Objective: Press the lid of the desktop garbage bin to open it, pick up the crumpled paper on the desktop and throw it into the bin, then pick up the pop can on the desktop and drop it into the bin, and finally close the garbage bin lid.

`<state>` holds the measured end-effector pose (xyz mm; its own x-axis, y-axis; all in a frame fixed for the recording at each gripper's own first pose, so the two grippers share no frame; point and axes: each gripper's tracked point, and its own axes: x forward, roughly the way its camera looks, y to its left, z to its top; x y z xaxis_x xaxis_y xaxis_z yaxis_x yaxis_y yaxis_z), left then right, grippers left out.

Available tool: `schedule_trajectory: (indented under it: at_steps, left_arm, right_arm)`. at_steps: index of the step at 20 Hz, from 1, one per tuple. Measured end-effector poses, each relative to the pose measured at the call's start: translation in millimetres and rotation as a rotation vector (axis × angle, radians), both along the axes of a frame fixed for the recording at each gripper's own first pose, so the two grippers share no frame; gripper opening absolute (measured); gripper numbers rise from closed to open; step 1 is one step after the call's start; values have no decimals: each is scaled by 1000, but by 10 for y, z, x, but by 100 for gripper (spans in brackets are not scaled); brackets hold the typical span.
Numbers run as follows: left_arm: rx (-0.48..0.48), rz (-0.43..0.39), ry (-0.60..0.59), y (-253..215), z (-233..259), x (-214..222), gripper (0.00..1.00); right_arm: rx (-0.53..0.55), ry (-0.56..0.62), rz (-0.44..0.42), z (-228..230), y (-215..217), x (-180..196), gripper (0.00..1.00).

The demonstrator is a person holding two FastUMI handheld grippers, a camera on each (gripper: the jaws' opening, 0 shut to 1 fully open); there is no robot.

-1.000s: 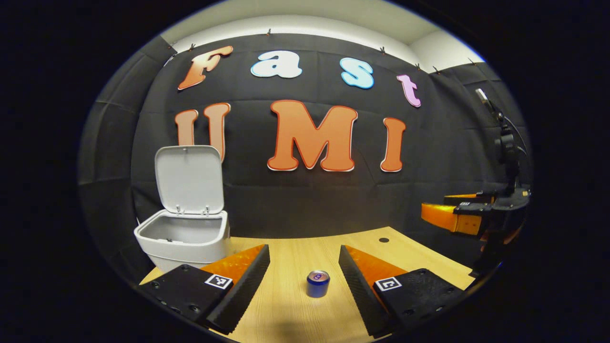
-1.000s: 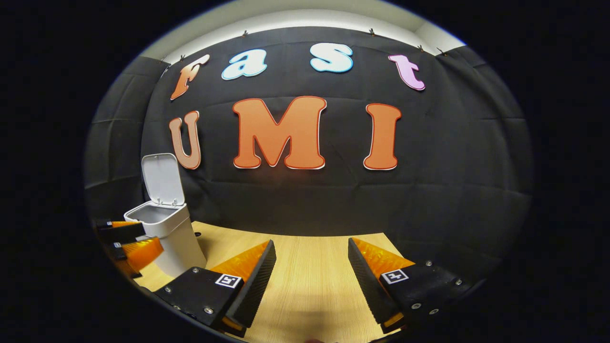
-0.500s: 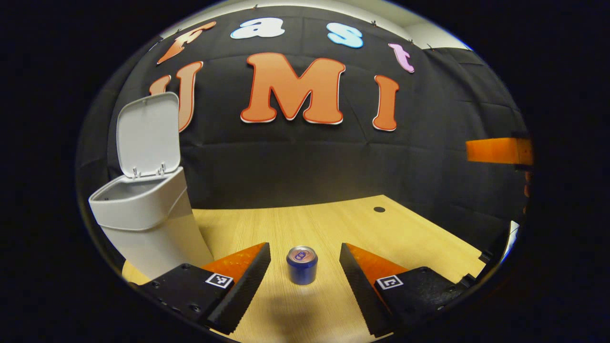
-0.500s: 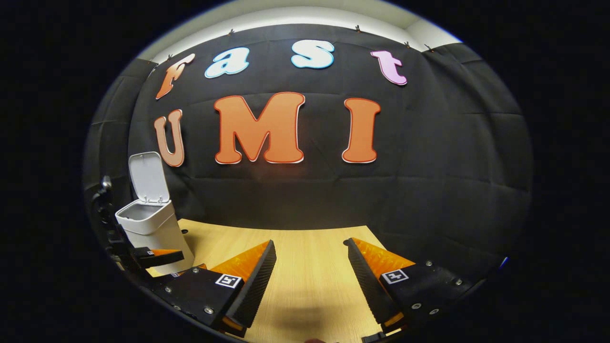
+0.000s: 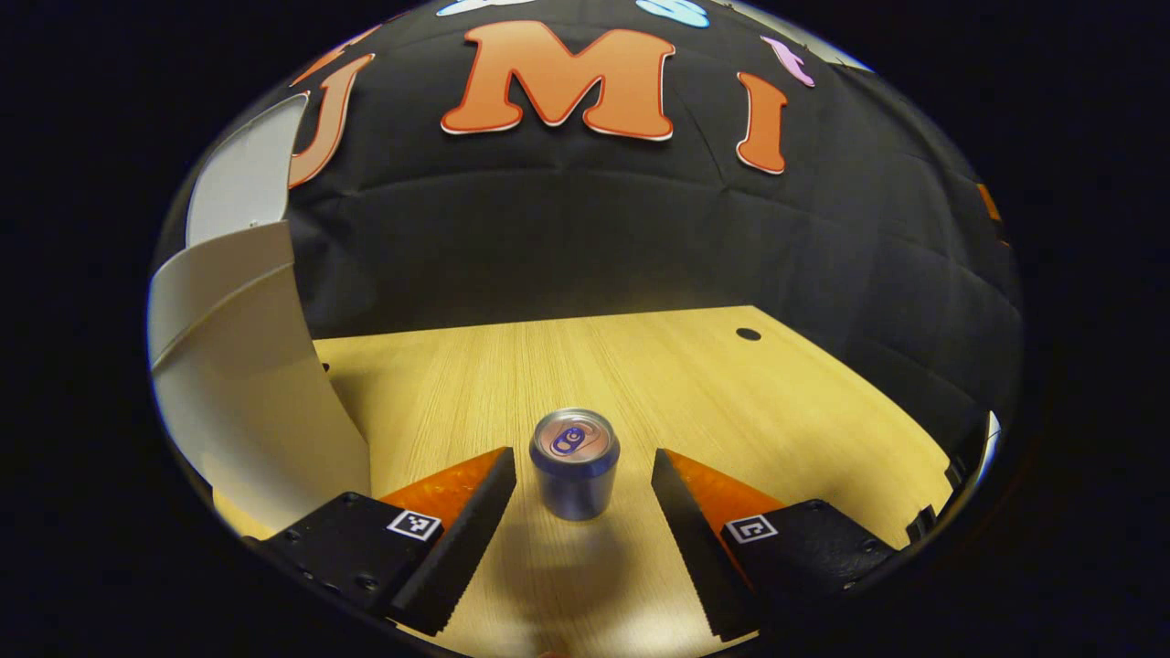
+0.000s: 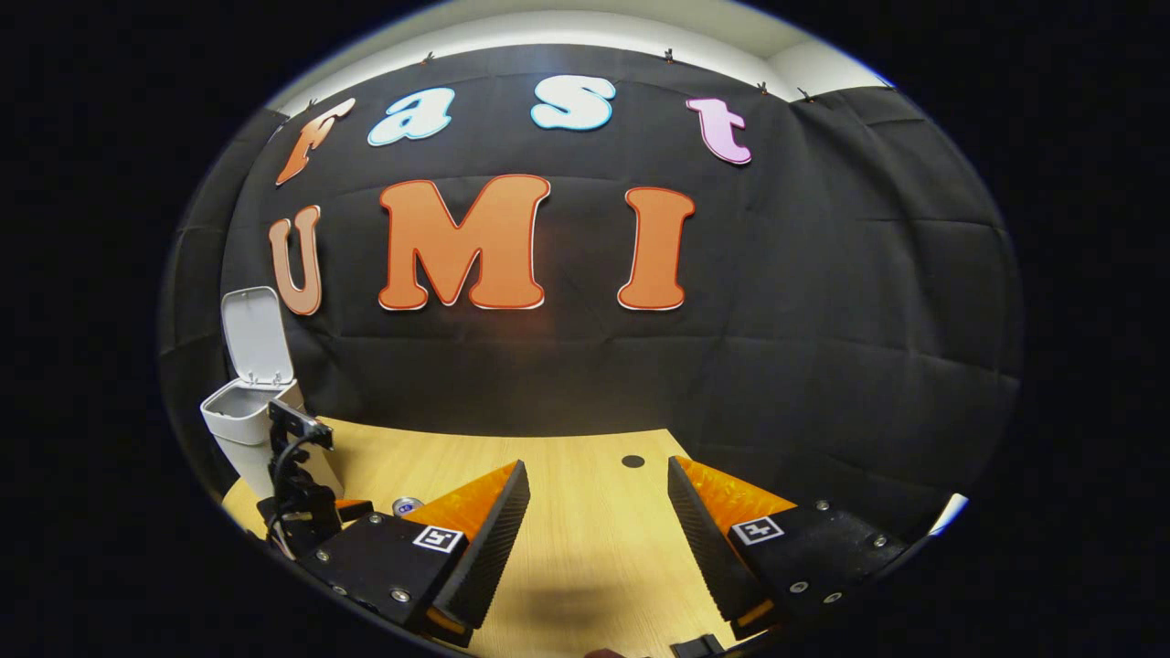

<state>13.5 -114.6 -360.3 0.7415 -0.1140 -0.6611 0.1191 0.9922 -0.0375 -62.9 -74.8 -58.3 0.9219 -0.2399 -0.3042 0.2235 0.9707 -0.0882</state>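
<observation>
A blue pop can (image 5: 575,464) stands upright on the wooden desktop (image 5: 640,375), right at the mouth of my open left gripper (image 5: 583,475), untouched by either finger. The white bin (image 5: 238,375) rises close on the left with its lid (image 5: 239,174) tipped up. In the right gripper view the same bin (image 6: 247,416) stands far left with its lid (image 6: 256,334) raised, and the can's top (image 6: 407,504) peeks out beside the left gripper's body (image 6: 297,493). My right gripper (image 6: 599,507) is open over bare desktop with nothing between its fingers.
A small dark hole (image 5: 748,334) marks the desktop toward the back right, seen also as the hole (image 6: 632,461) in the right gripper view. The black cloth wall closes off the far edge. The desktop's right edge (image 5: 951,457) falls away.
My left gripper has dropped lower and moved forward, so the can now sits at its fingertips and the bin looms closer on the left. The right gripper has drifted right, staying open.
</observation>
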Motion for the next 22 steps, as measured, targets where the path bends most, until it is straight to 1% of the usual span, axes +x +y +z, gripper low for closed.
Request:
schedule_trajectory:
  at_steps: [5,12,13,14,19,22]
  left_arm:
    - [9,31,75,39,-430,123,98]
    - [14,12,87,13,-652,319,97]
    - [8,12,89,9,-669,324,97]
    - [5,11,86,6,-670,344,87]
    - [11,-3,86,24,-611,325,84]
    - [1,-6,52,45,-424,342,83]
  right_arm:
    - [-18,13,-21,-11,-18,-70,91]
    - [-28,39,-47,-43,-19,-119,93]
    - [-26,42,-47,-53,-13,-115,93]
    - [-25,45,-49,-54,1,-118,93]
    - [-28,40,-37,-54,96,-105,93]
    - [-20,43,-25,-82,138,-113,93]
